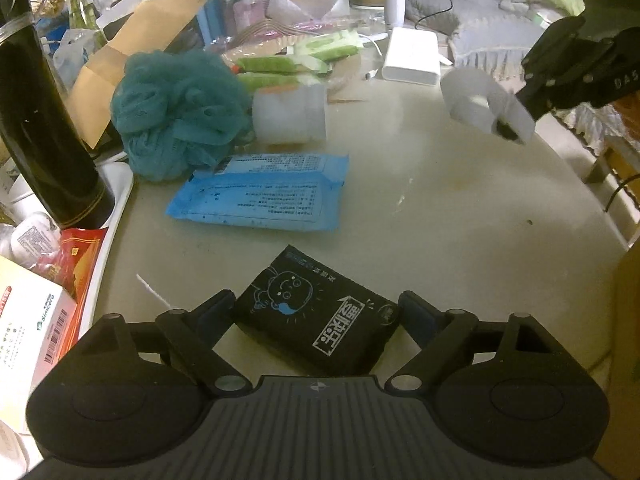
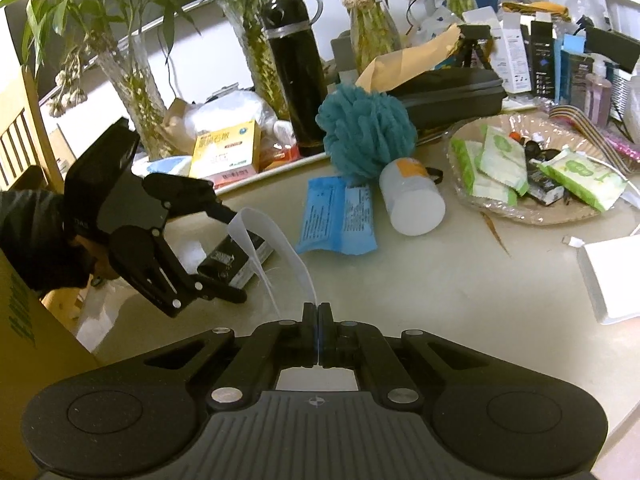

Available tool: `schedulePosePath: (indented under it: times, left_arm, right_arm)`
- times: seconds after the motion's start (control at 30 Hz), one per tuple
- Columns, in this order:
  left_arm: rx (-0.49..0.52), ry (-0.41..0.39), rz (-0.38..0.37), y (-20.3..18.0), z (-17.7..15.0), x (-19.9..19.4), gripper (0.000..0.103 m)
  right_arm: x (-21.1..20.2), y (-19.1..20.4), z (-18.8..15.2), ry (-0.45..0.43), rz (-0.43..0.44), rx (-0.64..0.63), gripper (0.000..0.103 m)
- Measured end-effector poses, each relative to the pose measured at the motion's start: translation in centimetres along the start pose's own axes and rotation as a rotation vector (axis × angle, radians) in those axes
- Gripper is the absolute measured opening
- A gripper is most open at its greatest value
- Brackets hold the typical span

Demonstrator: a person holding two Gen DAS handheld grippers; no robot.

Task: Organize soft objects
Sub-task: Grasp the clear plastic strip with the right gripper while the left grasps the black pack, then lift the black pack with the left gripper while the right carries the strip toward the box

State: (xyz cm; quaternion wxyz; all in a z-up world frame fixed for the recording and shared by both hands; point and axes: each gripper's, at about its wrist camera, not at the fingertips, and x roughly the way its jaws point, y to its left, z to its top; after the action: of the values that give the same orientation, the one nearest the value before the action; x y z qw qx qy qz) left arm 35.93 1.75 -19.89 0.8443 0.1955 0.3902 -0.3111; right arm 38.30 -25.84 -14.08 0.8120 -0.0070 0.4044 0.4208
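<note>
A black packet (image 1: 316, 320) with a cartoon print lies flat on the pale table (image 1: 460, 220). My left gripper (image 1: 316, 310) stands open over it, one finger on each side. The right wrist view shows the same left gripper (image 2: 238, 256) astride the black packet (image 2: 236, 258). My right gripper (image 2: 318, 310) is shut on one end of a white fabric band (image 2: 276, 236), which loops up off the table. In the left wrist view that band (image 1: 476, 100) hangs from the right gripper (image 1: 516, 118) at the upper right. Beyond lie a blue wipes pack (image 1: 260, 196), a teal bath pouf (image 1: 176, 112) and a white bottle (image 1: 288, 114) on its side.
A black flask (image 1: 40, 120) and boxes stand in a white tray (image 1: 120, 200) at the left. A woven plate (image 2: 520, 216) holds green wipe packs (image 2: 500, 156). A white box (image 1: 412, 56) sits at the back. Glass vases (image 2: 132, 80) line the wall. A cardboard box (image 2: 24, 320) stands beside the table.
</note>
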Motion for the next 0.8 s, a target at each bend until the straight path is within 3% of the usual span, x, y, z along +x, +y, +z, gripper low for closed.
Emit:
schedulePosePath:
  times: [0.13, 0.4, 0.8]
  left_arm:
    - [0.028, -0.011, 0.020, -0.5, -0.2, -0.7, 0.083]
    - [-0.008, -0.040, 0.034, -1.1, 0.5, -3.8, 0.083]
    - [-0.081, -0.109, 0.116, -2.5, 1.4, -12.3, 0.083]
  right_arm:
    - [-0.9, 0.1, 0.2, -0.012, -0.016, 0.006, 0.003]
    - [-3.2, 1.0, 0.5, -0.013, -0.048, 0.001, 0.003]
    - [-9.3, 4.6, 2.3, -0.075, -0.072, -0.034, 0.003]
